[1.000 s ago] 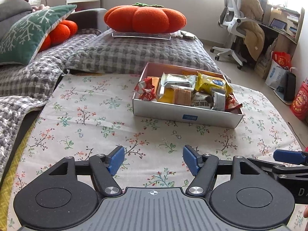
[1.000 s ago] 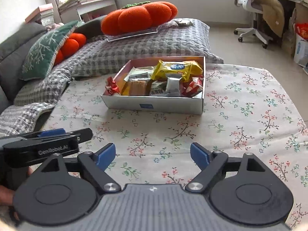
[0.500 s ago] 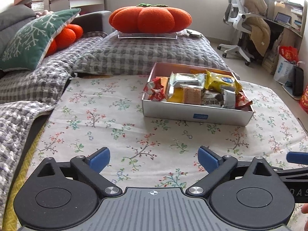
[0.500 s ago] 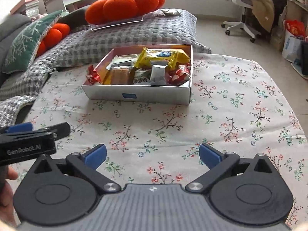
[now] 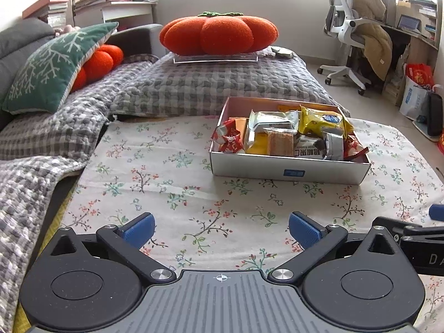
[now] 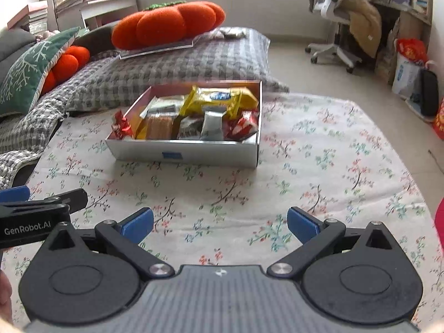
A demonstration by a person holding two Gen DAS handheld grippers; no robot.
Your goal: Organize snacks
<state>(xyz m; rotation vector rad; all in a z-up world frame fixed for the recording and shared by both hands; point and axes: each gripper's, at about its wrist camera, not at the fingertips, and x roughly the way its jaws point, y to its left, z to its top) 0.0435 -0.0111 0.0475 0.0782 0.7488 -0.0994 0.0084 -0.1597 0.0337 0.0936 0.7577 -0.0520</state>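
A shallow white box (image 5: 288, 170) (image 6: 188, 154) sits on the floral tablecloth (image 5: 166, 172), filled with snack packets: a yellow bag (image 5: 322, 120) (image 6: 219, 98), silver packets (image 5: 273, 120), a wafer pack (image 5: 280, 143) (image 6: 159, 127) and red wrappers (image 5: 229, 138) (image 6: 241, 125). My left gripper (image 5: 220, 229) is open and empty, well short of the box. My right gripper (image 6: 219, 226) is open and empty, also short of the box. Each gripper's side shows in the other's view (image 5: 416, 233) (image 6: 36, 216).
Grey checked blankets (image 5: 194, 83) and a sofa lie beyond and left of the cloth, with an orange pumpkin cushion (image 5: 219, 34) and a green pillow (image 5: 55, 66). An office chair (image 5: 352, 27), a desk and bags (image 5: 416, 88) stand at the right.
Both grippers have opened wider over the last second. Both have drawn back and risen slightly from the box, and the right one has swung a little rightwards.
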